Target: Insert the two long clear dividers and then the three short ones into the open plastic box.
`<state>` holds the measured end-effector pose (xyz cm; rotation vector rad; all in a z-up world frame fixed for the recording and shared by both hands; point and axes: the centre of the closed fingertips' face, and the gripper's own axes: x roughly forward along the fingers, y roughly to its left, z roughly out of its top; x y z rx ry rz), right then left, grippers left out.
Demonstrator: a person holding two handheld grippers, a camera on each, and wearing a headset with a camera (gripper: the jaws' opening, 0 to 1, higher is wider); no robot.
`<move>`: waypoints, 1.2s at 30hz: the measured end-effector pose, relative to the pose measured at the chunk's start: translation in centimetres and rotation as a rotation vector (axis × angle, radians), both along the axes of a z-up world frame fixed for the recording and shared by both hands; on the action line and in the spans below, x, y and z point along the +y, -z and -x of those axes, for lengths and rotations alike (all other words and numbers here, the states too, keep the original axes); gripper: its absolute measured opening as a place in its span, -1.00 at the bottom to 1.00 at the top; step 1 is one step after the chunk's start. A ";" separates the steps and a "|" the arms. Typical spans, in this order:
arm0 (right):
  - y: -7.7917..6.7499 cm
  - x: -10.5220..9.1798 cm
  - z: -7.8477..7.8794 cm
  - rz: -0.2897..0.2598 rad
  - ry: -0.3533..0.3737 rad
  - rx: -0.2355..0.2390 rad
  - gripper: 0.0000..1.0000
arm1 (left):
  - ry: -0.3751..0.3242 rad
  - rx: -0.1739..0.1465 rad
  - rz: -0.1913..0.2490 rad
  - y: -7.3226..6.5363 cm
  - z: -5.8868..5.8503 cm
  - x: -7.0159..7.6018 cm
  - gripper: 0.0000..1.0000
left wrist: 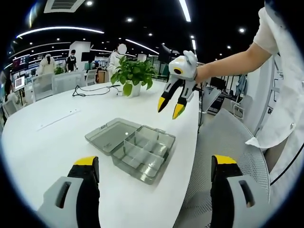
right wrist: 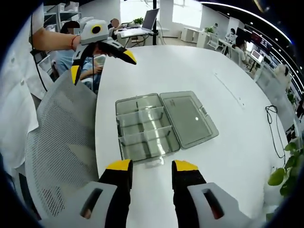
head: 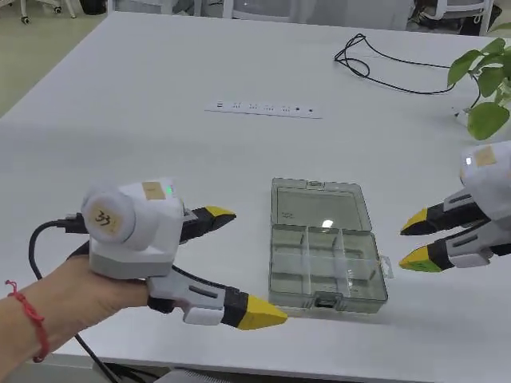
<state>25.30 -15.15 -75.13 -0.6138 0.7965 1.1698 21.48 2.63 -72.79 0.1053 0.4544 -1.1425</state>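
With clear dividers (head: 307, 247) seemingly seated in the open plastic box (head: 297, 294) on the bench (head: 160, 120), lid (head: 319, 206) flat at 12 o'clock, the left hand-held gripper (head: 255, 265) at 9 and right hand-held gripper (head: 403, 247) at 3 hover released, empty.

White table (head: 152, 144): box (head: 319, 204), power strip (head: 263, 108), cable (head: 389, 58)

So the plastic box (head: 276, 271) is a smoky see-through grey thing sitting flat on the white worktop (head: 160, 120), on the near side of the white power strip (head: 263, 108) and a touch to its right. It's wide open, with the lid (head: 319, 206) folded right back and lying flat on the side facing the power strip. Clear dividers (head: 308, 243) already stand upright in the base, splitting it into a grid of small compartments, though I can't count them for sure.
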 end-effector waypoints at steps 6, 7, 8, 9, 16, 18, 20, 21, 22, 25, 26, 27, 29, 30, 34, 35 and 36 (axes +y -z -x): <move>-0.4 -1.8 0.9 -0.032 0.057 -0.009 -0.07 | 0.012 0.004 -0.016 0.3 0.1 0.2 1.00; -0.4 -2.6 0.8 -0.042 0.066 -0.012 -0.03 | 0.014 0.006 -0.017 0.4 0.1 0.2 1.00; -0.4 -2.8 0.8 -0.047 0.072 -0.014 0.01 | 0.016 0.005 -0.019 0.4 0.1 0.2 1.00; -0.5 -3.0 0.9 -0.054 0.083 -0.018 0.05 | 0.018 0.002 -0.022 0.5 0.0 0.3 1.00; -0.9 -4.0 1.4 -0.085 0.126 -0.038 0.24 | 0.023 -0.006 -0.026 0.5 -0.4 0.5 1.00; -1.0 -4.3 1.5 -0.092 0.135 -0.043 0.31 | 0.025 -0.010 -0.025 0.4 -0.5 0.5 1.00; -1.0 -4.6 1.6 -0.097 0.138 -0.047 0.36 | 0.030 -0.012 -0.033 0.6 -0.5 0.6 1.00; -1.0 -4.7 1.7 -0.100 0.142 -0.046 0.39 | 0.031 -0.013 -0.031 0.6 -0.5 0.6 1.00; -0.9 -4.9 1.8 -0.099 0.146 -0.044 0.41 | 0.033 -0.010 -0.032 0.6 -0.4 0.6 1.00; -0.6 -5.9 2.2 -0.107 0.149 -0.042 0.47 | 0.042 -0.017 -0.046 0.9 -0.3 0.8 1.00; -0.6 -6.1 2.3 -0.109 0.150 -0.042 0.49 | 0.039 -0.013 -0.050 1.0 -0.2 0.9 1.00; -0.6 -6.1 2.4 -0.113 0.149 -0.043 0.51 | 0.038 -0.013 -0.054 1.1 -0.2 0.9 1.00; -0.6 -6.0 2.6 -0.122 0.154 -0.046 0.55 | 0.036 -0.018 -0.055 1.1 -0.2 1.0 1.00; -0.6 -6.0 2.6 -0.123 0.153 -0.047 0.56 | 0.033 -0.019 -0.056 1.1 -0.2 1.0 1.00; -0.6 -5.6 2.5 -0.143 0.159 -0.061 0.65 | 0.021 -0.024 -0.061 1.2 -0.3 1.3 1.00; -0.6 -5.6 2.5 -0.145 0.160 -0.064 0.66 | 0.016 -0.019 -0.058 1.3 -0.3 1.3 1.00; -0.6 -5.5 2.4 -0.146 0.162 -0.068 0.66 | 0.011 -0.021 -0.057 1.2 -0.3 1.4 1.00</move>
